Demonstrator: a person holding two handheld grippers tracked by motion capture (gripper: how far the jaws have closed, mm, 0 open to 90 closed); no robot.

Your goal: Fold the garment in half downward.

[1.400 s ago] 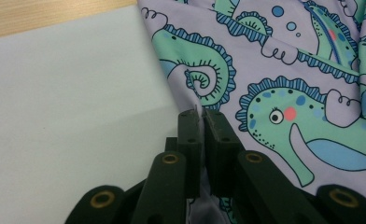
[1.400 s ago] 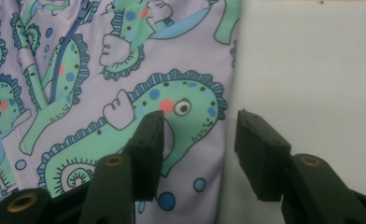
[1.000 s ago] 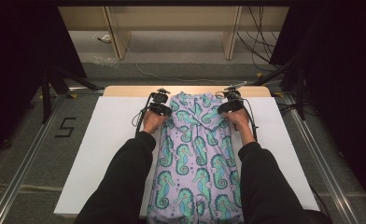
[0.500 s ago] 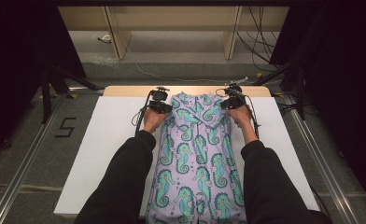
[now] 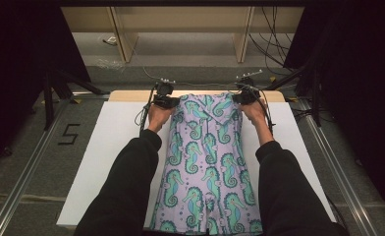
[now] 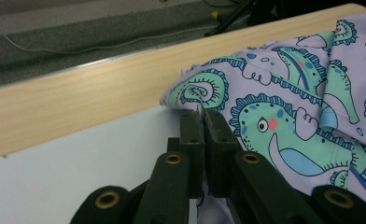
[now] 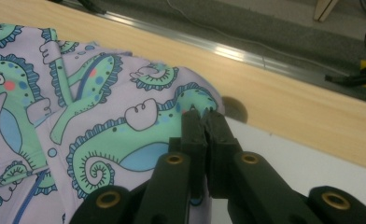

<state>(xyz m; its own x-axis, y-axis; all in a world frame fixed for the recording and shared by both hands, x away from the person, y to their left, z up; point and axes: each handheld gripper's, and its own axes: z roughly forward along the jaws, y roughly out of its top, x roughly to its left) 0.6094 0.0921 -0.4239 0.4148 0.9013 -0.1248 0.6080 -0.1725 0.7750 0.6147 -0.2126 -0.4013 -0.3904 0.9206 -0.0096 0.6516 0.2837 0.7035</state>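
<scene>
A lilac garment [image 5: 205, 162] printed with green seahorses lies lengthwise down the middle of the white board [image 5: 122, 132]. My left gripper [image 5: 167, 102] is shut on its far left corner, and my right gripper [image 5: 244, 97] is shut on its far right corner. In the left gripper view the jaws [image 6: 202, 114] pinch the fabric's edge [image 6: 284, 116] just above the board, close to the wooden strip [image 6: 78, 98]. The right gripper view shows the same pinch [image 7: 202, 114] on the cloth [image 7: 102, 126]. Both forearms in black sleeves run along the garment's sides.
The wooden strip [image 5: 131, 95] marks the table's far edge, with grey floor, cables [image 5: 274, 29] and wooden furniture legs [image 5: 124, 39] beyond. Black stands [image 5: 48, 93] flank the table. A "5" [image 5: 68, 133] is marked on the floor at the left. Metal rails [image 5: 343, 172] run along both sides.
Both grippers have risen with the garment's far corners held. The far end of the cloth has come up off the board and pulled narrower.
</scene>
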